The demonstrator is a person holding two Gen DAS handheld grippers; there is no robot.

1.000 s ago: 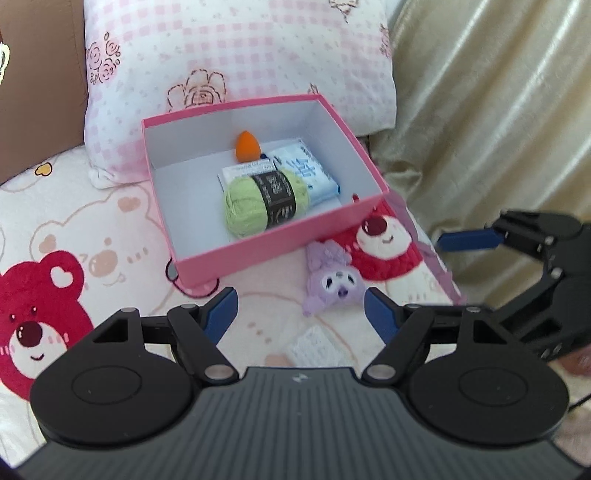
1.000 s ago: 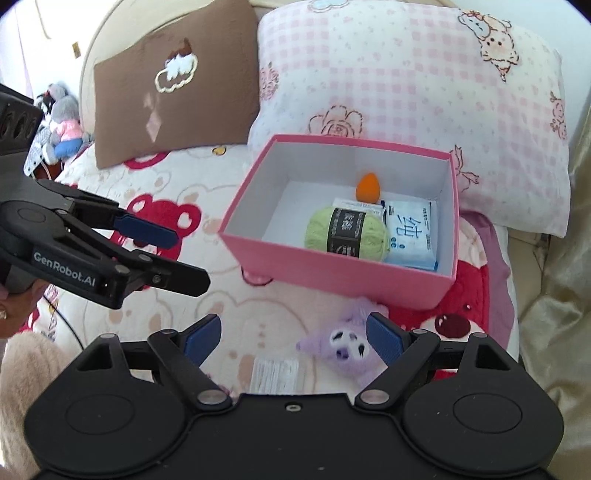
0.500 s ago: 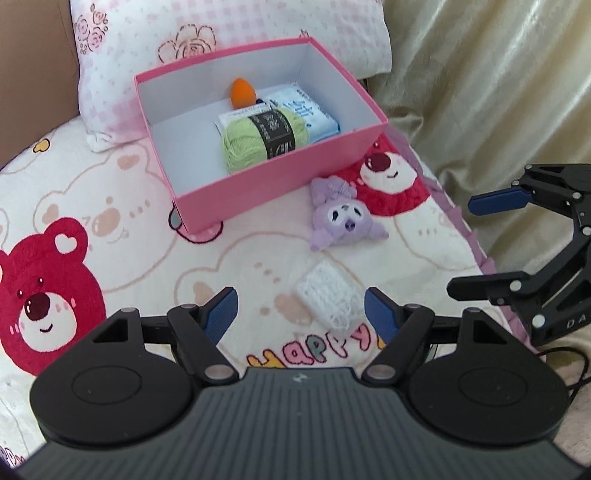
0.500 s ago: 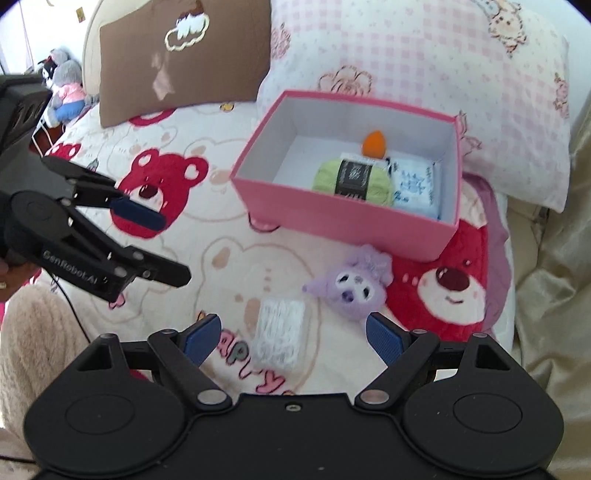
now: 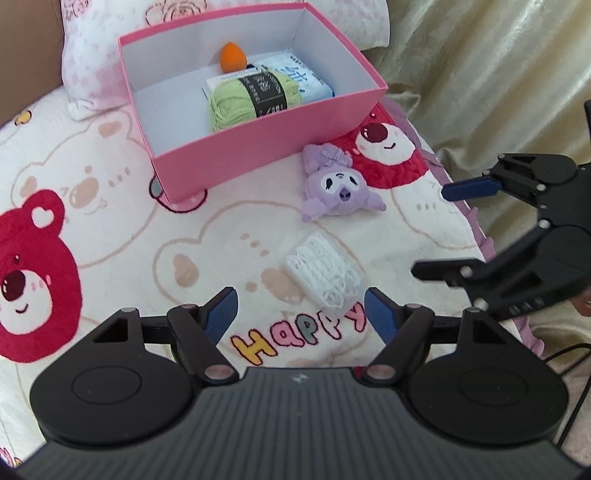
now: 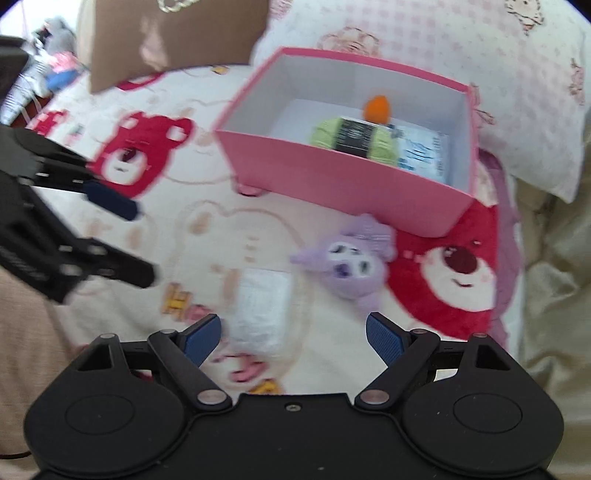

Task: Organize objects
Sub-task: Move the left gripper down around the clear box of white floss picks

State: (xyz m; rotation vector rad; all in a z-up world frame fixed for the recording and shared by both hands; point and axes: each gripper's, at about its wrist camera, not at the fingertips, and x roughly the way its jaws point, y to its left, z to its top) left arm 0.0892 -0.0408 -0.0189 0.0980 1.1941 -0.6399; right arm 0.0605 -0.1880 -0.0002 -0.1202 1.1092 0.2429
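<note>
Sinking lower than a second back and tipping further downward, with the pink box (image 5: 258,147) sliding toward the top of both views and the loose items growing larger beneath the fingers. Lying flat on the bear-print bedspread (image 5: 110,229), just ahead of the left gripper (image 5: 300,314), between its blue pads: the white mesh packet (image 5: 327,273), apart from both pads. Sitting beyond it, just beside the box's near wall but clear of it: the purple plush (image 5: 338,188), face up. Already resting inside the box: green yarn (image 5: 251,98), an orange sponge (image 5: 232,57) and a blue-and-white tissue pack (image 5: 306,79). Holding nothing, left jaws standing partly spread; holding nothing either, the right gripper (image 6: 293,334), jaws wider, with the packet at its left pad and the plush ahead. Judging the step in hand as an approach to the two loose items. Doing it well probably means keeping the left pads straddling the packet's narrow sides, pressing lightly into the soft quilt to get under its edges, and closing slowly, since thin wrapping tends to slip. Worth steering the right gripper toward the plush's round head rather than a floppy ear. Worth keeping both tools apart, given how near they hang. Framing the scene behind: pink checked pillow (image 5: 229,11) and beige curtain (image 5: 480,74).
</note>
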